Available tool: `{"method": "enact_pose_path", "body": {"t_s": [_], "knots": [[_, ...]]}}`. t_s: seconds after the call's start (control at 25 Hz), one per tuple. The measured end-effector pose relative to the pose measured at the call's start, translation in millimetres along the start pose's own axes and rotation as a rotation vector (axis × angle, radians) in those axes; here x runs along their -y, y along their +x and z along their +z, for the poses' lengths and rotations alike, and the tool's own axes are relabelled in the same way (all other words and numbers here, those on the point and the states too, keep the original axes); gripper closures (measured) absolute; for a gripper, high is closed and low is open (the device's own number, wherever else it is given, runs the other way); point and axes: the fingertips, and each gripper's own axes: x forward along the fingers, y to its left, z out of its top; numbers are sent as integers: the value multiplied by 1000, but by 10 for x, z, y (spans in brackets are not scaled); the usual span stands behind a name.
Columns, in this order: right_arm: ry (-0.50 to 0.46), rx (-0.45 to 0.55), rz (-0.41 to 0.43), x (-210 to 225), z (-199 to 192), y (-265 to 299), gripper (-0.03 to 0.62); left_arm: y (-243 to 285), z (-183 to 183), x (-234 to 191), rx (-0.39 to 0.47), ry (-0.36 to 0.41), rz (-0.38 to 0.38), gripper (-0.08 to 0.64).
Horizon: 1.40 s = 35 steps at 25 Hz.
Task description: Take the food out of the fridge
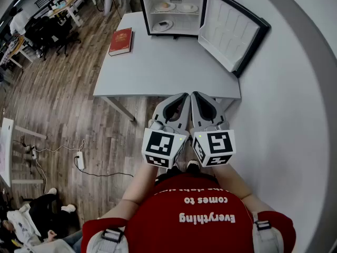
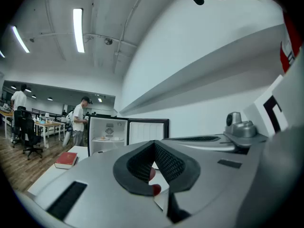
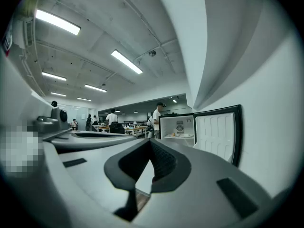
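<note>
A small black fridge (image 1: 143, 9) stands open at the far end of the white table (image 1: 163, 67), its door (image 1: 229, 30) swung out to the right. Two plates of food (image 1: 165, 6) (image 1: 188, 7) sit on its upper shelf and a third plate (image 1: 162, 25) lies below. My left gripper (image 1: 184, 95) and right gripper (image 1: 195, 94) are held side by side over the table's near edge, both shut and empty, pointing level at the fridge. In the left gripper view the left gripper (image 2: 154, 142) faces the fridge (image 2: 108, 127). In the right gripper view the right gripper (image 3: 151, 142) faces the fridge (image 3: 176, 127) too.
A red book (image 1: 121, 40) lies on the table's left side. A white wall (image 1: 295, 88) runs along the right. Desks, black chairs (image 1: 50, 33) and people stand at the far left, and one person (image 2: 78, 122) is beside the fridge. A power strip (image 1: 80, 160) with cables lies on the wooden floor.
</note>
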Motion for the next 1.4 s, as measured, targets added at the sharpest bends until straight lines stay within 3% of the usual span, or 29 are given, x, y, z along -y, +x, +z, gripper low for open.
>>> {"method": "enact_pose_path", "body": {"t_s": [0.44, 0.88, 1.4], "knots": [[4, 0, -29, -280, 13, 201, 580, -141, 22, -322, 1, 8, -28, 561], [12, -45, -70, -543, -270, 422, 580, -254, -258, -657, -36, -26, -66, 561], [13, -138, -32, -215, -652, 1437, 580, 547, -606, -1387, -127, -93, -23, 561]]}}
